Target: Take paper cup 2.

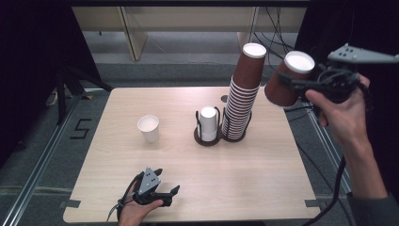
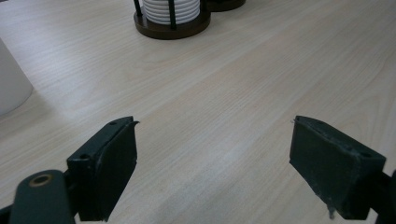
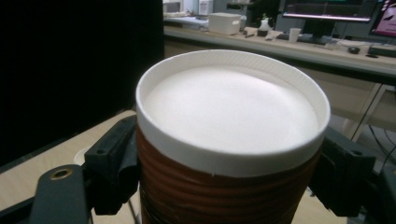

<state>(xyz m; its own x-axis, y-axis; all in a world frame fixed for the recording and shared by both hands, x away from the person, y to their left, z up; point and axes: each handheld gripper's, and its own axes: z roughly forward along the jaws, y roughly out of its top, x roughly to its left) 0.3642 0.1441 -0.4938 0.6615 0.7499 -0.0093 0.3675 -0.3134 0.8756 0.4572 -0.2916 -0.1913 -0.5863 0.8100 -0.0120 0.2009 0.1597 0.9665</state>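
My right gripper (image 1: 288,84) is raised at the far right of the table and is shut on a brown ribbed paper cup (image 1: 281,89) with a white inside. The cup tilts, just right of the top of a tall stack of brown cups (image 1: 242,94). In the right gripper view the cup (image 3: 224,186) sits between both jaws, which press on its sides below the white rim. My left gripper (image 1: 168,180) rests low at the table's front edge. Its jaws stand open over bare wood (image 2: 214,123).
A short stack of white cups (image 1: 208,123) stands in a dark round holder (image 2: 170,29) beside the brown stack. A single white cup (image 1: 149,128) stands left of centre, also at the left edge of the left gripper view (image 2: 9,84). The wooden table (image 1: 188,160) ends close on the right.
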